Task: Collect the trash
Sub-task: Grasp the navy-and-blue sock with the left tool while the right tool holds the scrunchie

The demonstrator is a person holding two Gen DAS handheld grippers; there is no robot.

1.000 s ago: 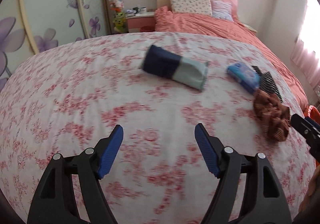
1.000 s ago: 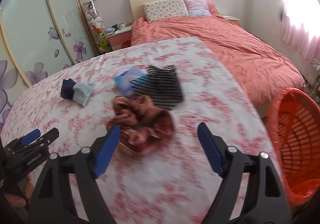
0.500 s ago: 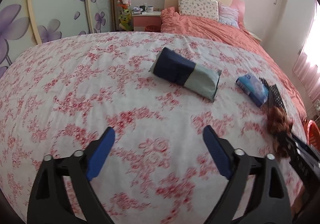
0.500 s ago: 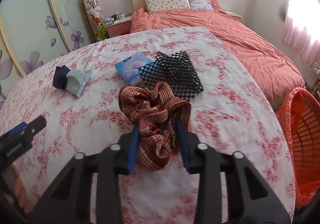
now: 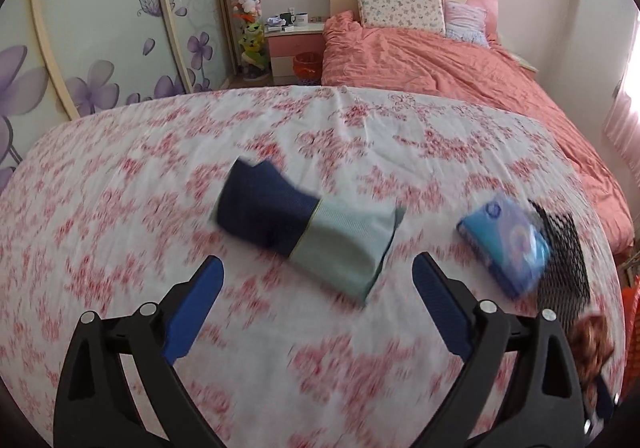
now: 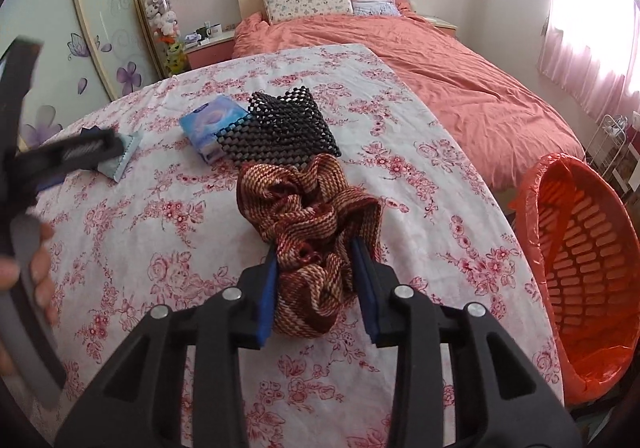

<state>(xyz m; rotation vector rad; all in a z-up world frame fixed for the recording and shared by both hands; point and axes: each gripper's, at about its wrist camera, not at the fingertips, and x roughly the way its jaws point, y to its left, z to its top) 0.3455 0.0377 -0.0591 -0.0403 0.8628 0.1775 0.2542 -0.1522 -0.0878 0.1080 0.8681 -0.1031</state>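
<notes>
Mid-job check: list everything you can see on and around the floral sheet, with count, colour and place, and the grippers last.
brown woven cloth: 1, brown and cream, near sheet edge, between right gripper's pads
black mesh mat: 1, black, just beyond the cloth
blue packet: 1, light blue, partly under the mat
folded sock: 1, navy and pale green, mid-sheet
orange basket: 1, orange, lined, on the floor right of the sheet
left gripper: black with blue pads, jaws opening, nothing between them, facing the sock
right gripper: black with blue pads, clamped on the cloth
</notes>
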